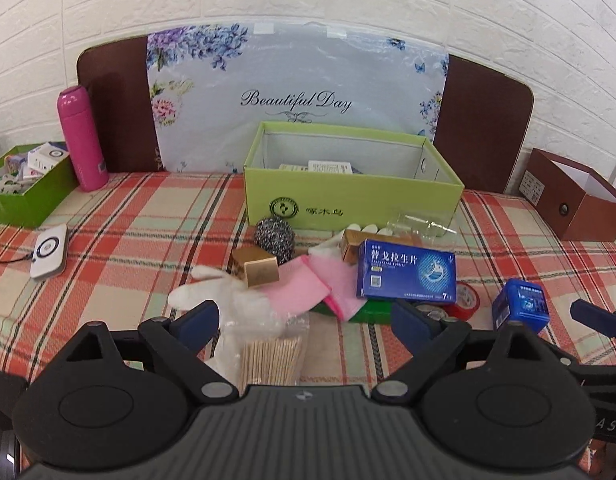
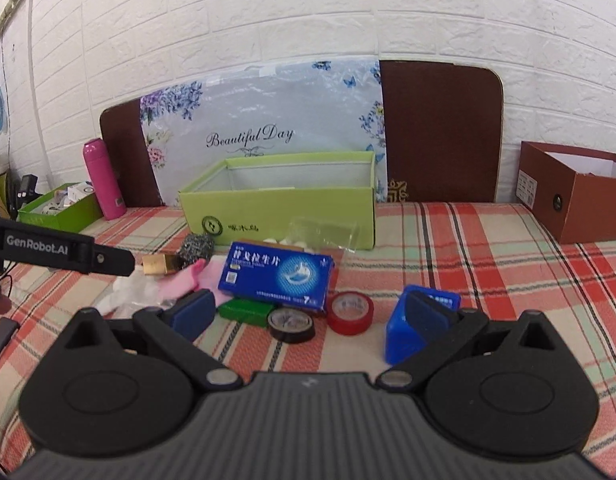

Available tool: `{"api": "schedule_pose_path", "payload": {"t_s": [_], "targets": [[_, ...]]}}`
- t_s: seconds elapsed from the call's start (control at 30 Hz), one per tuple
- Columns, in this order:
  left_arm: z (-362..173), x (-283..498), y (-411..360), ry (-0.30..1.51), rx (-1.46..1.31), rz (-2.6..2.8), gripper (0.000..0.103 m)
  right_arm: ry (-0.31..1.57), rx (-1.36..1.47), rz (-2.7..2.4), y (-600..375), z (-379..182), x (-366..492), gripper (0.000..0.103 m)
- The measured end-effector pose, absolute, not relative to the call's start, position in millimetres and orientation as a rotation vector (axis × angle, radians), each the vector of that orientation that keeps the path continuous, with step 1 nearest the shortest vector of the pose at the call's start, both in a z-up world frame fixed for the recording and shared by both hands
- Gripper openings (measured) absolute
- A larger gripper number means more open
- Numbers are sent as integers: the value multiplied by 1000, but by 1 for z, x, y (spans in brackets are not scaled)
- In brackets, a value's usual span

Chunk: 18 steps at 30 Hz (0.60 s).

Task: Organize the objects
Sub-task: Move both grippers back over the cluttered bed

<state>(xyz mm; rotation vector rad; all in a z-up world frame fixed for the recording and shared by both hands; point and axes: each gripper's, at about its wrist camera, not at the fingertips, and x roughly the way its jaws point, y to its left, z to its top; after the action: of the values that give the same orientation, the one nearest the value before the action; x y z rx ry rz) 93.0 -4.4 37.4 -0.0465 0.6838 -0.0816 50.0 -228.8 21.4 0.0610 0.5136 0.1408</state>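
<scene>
Between picks: my left gripper and right gripper both spread wide, nothing held. Clutter pile, blue medicine box at 12 o'clock; green box beyond. Next: straddle one item, clamp.

Right tongs gape over 2 tape rolls.
</scene>
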Motion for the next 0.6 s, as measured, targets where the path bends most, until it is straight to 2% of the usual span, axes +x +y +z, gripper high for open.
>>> {"api": "schedule_pose_path", "payload": {"t_s": [0.33, 0.6], "targets": [[-6, 78, 15, 786, -103, -119, 95, 620, 70, 78, -231, -23, 30, 103], [-13, 77, 26, 801, -163, -126, 95, 574, 48, -107, -256, -25, 69, 103]]}}
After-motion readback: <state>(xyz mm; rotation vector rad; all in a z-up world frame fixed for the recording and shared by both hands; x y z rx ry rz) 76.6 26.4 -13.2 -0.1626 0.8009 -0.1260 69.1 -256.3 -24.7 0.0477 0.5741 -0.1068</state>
